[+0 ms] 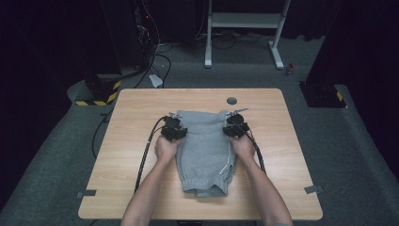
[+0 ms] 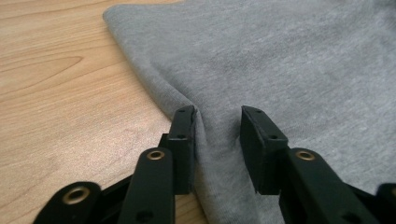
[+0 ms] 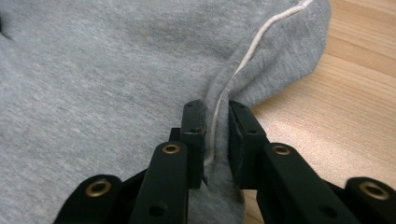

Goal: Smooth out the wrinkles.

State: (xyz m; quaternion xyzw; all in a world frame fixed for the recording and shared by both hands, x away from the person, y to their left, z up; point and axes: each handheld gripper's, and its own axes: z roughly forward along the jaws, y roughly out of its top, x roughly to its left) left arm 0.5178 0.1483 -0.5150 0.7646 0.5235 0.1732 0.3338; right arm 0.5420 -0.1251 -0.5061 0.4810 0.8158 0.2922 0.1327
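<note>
The grey sweat shorts [image 1: 205,150] lie mid-desk [image 1: 141,108], soft, light and floppy. The left gripper [image 2: 217,122] at nine o'clock straddles the side fold, jaws probably not yet pinching; the right gripper [image 3: 215,120] at three o'clock clamps the piped seam [image 3: 243,60]. Folded edges give the firmest hold.

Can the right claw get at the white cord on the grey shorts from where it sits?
Probably yes: the right claw already straddles the white cord at the edge of the grey shorts, with nothing between them.

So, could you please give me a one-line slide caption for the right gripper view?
Right claw pinching a ridge of the grey garment along its white piping, beside the wooden table.
</note>
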